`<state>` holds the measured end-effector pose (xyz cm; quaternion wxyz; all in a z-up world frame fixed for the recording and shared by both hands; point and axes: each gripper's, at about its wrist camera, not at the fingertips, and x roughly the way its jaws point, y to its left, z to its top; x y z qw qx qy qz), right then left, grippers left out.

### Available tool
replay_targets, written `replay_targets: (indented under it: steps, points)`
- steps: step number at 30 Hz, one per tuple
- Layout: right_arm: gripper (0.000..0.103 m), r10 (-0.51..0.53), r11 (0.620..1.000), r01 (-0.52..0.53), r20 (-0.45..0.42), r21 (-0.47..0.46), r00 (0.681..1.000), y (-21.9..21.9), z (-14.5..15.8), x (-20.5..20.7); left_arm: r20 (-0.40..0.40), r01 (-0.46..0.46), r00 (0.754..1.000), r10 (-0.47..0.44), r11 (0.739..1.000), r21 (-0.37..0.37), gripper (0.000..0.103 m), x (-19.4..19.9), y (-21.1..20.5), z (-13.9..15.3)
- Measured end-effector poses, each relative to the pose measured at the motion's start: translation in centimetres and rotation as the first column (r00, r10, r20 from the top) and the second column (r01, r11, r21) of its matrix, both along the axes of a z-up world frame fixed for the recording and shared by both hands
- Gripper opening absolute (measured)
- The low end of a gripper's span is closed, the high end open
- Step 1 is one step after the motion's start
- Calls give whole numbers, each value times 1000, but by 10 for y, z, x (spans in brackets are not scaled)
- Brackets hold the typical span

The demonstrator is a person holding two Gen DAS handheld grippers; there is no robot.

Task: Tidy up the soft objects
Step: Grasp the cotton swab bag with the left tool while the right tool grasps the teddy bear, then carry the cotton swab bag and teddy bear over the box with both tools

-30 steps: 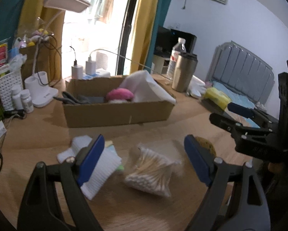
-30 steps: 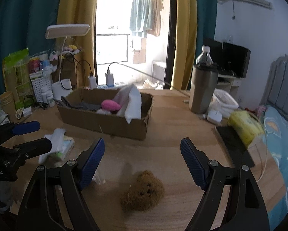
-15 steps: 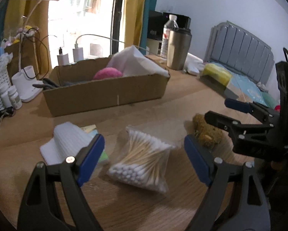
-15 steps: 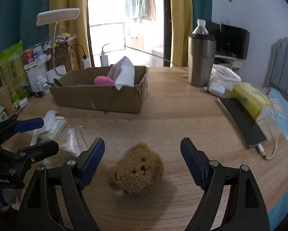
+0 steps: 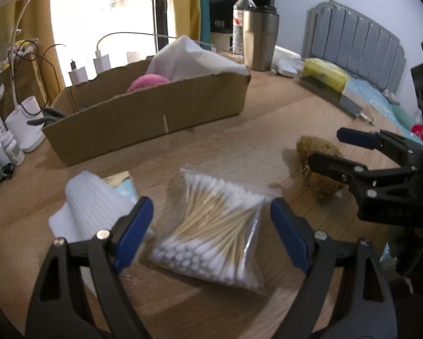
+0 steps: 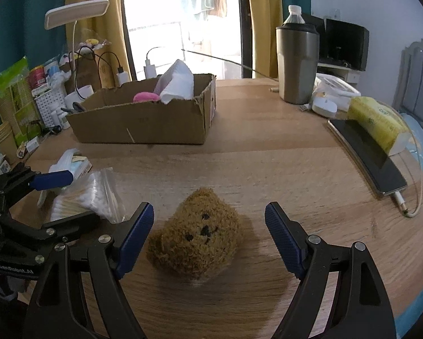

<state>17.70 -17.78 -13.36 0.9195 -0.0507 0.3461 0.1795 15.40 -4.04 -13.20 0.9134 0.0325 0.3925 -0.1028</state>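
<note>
Left wrist view. Left hand-held gripper [image 5: 211, 226] spread wide, grasping nothing; blue pads either side of a clear bag of cotton swabs [image 5: 214, 226] lying flat on the wooden table [image 5: 239, 141], not touching it. Swabs: wooden sticks, white tips, bundled loosely. Just left of the bag, a white ribbed folded cloth [image 5: 92, 206] over a small pale-blue packet. Beyond, a cardboard box [image 5: 155, 115] holding a pink soft item [image 5: 148, 82] and white cloth [image 5: 189, 59]. At right, the right hand-held gripper [image 5: 336, 149] sits around a brown plush bear [image 5: 319, 166], partly hidden by its lower finger.

Right wrist view. Right hand-held gripper [image 6: 208, 231] also released, wide; the plush bear [image 6: 197, 237] lies between the pads, clear of both. Bear: curly brown fur, black stitched eyes and nose, face up on the table [image 6: 268, 163]. Left hand-held gripper [image 6: 58, 195] enters at left above the swab bag [image 6: 92, 195].

Only this view shows the bear's face, the phone [image 6: 367, 152] on its cable, the yellow tissue pack [image 6: 378, 121] and the steel tumbler [image 6: 296, 65] in full. Only the left view shows the swabs clearly.
</note>
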Motion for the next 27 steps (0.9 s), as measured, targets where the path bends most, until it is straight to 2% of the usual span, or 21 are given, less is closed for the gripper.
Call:
replay_targets:
  steps: [5, 12, 13, 15, 17, 19, 27]
  points:
    - [82, 5, 1000, -5, -16, -1, 1000, 1, -3, 3, -28, 22, 999, -21, 999, 27, 86, 4, -7, -5]
    - [70, 15, 1000, -16, -30, -15, 999, 3, -5, 5, -58, 36, 998, -33, 998, 52, 84, 7, -12, -8]
    - [66, 17, 1000, -18, -33, -19, 999, 4, -6, 5, -59, 40, 998, -37, 998, 55, 82, 6, -13, -8]
    - [61, 21, 999, -22, -35, -24, 999, 5, -7, 6, -65, 44, 997, -40, 997, 57, 67, 7, -15, -9]
    - [59, 27, 999, -28, -33, -30, 999, 6, -7, 5, -70, 47, 997, -43, 997, 56, 62, 7, -15, -10]
    - [53, 31, 999, -32, -30, -34, 999, 6, -7, 5, -70, 55, 996, -51, 997, 56, 59, 6, -16, -10]
    - [46, 33, 999, -34, -21, -34, 999, 6, -5, 3, -65, 77, 995, -74, 996, 43, 50, 3, -21, -8]
